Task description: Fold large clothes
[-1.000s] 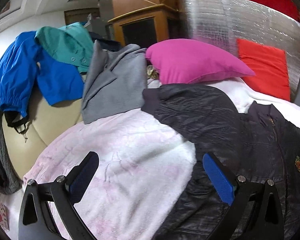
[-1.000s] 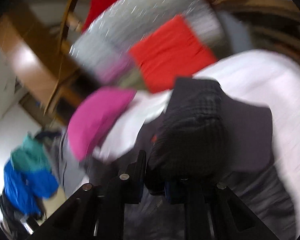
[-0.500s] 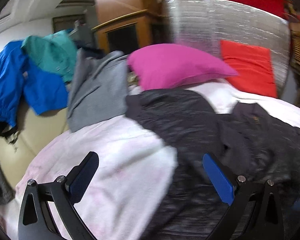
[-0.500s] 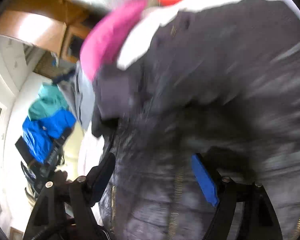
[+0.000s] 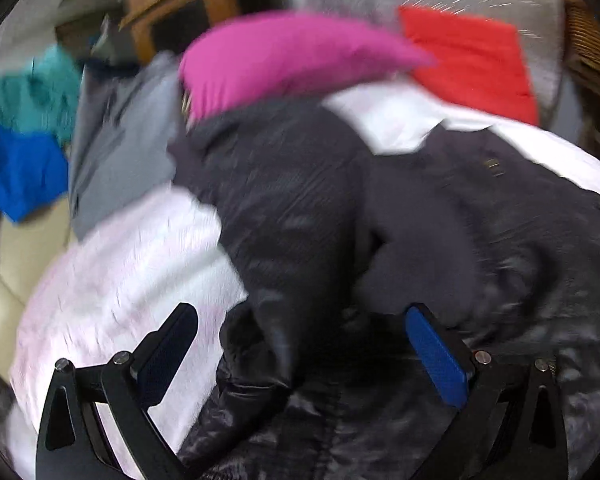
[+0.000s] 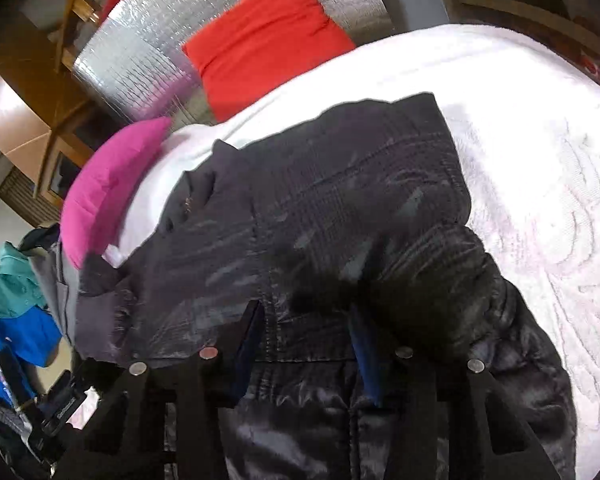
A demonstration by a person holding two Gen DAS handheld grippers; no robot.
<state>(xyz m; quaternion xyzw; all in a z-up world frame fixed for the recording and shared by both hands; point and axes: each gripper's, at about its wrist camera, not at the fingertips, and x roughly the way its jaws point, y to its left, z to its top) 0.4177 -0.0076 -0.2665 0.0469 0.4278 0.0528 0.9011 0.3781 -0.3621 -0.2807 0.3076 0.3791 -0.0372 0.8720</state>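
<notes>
We see the black jacket (image 6: 340,240) spread on the white blanket (image 6: 540,160) | left gripper (image 5: 300,344) jaws wide above it | right gripper (image 6: 308,340) jaws just narrowing, jacket fabric between them, grip unclear.

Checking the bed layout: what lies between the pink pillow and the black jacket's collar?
White blanket lies between the pink pillow and the black jacket, clearest in the right wrist view.
</notes>
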